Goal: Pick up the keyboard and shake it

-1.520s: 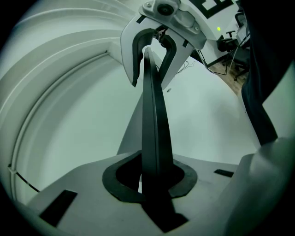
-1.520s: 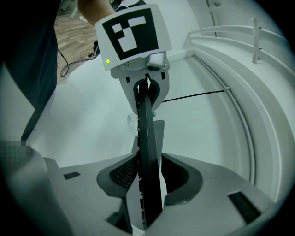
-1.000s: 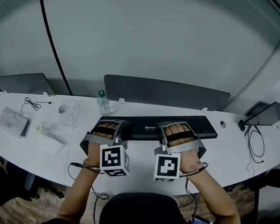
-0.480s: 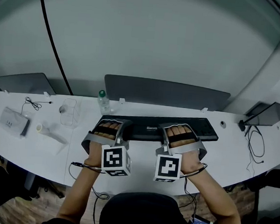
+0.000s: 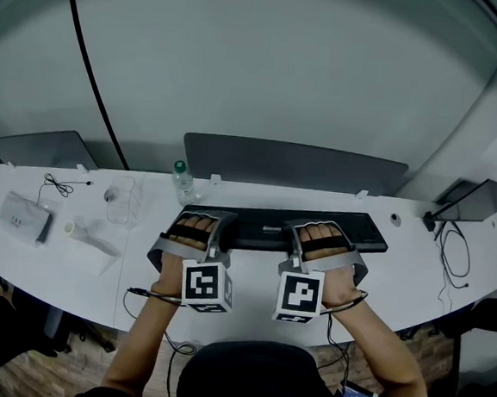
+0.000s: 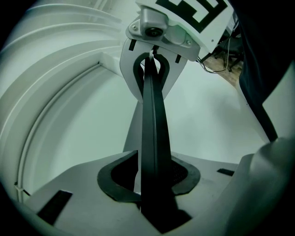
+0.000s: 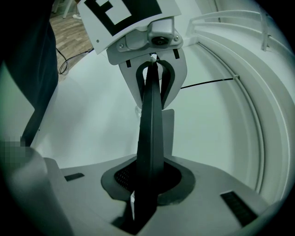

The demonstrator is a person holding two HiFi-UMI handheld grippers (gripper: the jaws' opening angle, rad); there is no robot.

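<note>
A black keyboard lies across the white desk in front of me. My left gripper is at its near edge toward the left end, my right gripper toward the right end. In the left gripper view the keyboard runs edge-on between the jaws of my left gripper. Those jaws have just been opening, and a thin gap shows beside one pad. In the right gripper view my right gripper is shut on the keyboard's edge.
A small bottle and a clear plastic cup stand left of the keyboard. A white box lies far left. A grey screen back rises behind the keyboard. Loose cables lie at the right.
</note>
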